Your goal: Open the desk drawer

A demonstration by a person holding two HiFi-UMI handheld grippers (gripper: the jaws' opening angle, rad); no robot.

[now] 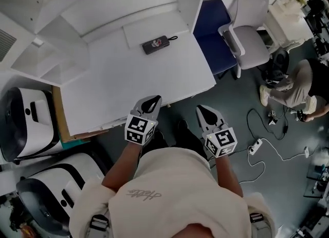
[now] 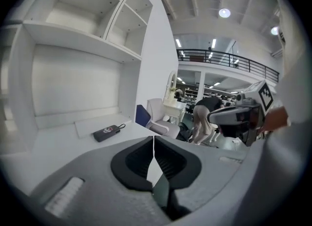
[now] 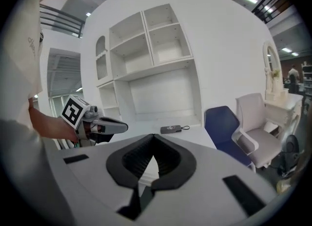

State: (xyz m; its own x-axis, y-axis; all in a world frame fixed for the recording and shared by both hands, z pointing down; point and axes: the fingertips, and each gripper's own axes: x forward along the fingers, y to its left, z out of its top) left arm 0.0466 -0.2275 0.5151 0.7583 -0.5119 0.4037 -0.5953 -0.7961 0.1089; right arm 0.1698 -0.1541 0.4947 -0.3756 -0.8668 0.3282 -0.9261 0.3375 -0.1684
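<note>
Dark pouch near the white surface's back edge. At its front edge, left claw and right claw both closed, empty; blue chair off its right edge.

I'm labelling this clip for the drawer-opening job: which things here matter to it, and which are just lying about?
For the job: white desk; left gripper and right gripper, both shut and empty.
Lying about: dark pouch on the desk; blue chair; grey chair; power strip on the floor.

Bright, even overhead light; gripper views fisheye-warped, dark-edged.
</note>
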